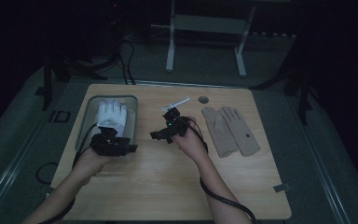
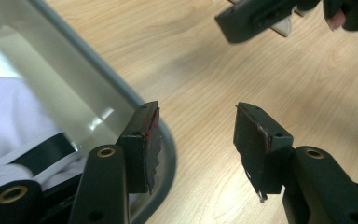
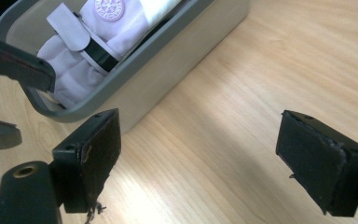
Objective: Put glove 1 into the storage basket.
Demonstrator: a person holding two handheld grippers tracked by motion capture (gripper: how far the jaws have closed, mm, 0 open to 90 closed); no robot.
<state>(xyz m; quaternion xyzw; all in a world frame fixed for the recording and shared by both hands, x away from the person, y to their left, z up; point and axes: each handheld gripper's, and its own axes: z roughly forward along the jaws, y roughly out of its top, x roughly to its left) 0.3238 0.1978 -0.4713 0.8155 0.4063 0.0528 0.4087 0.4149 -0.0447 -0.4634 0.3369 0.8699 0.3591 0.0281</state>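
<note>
White gloves lie inside a grey bin at the table's left. A pair of beige gloves lies flat on the right side of the wooden table. My left gripper is at the bin's near right corner, open, one jaw over the bin rim, nothing between the jaws. My right gripper hovers mid-table, open and empty, pointing toward the bin.
A round hole is in the table near its back edge. A small white strip lies beside the right gripper. A white frame stand stands on the floor behind the table. Cables trail from both grippers.
</note>
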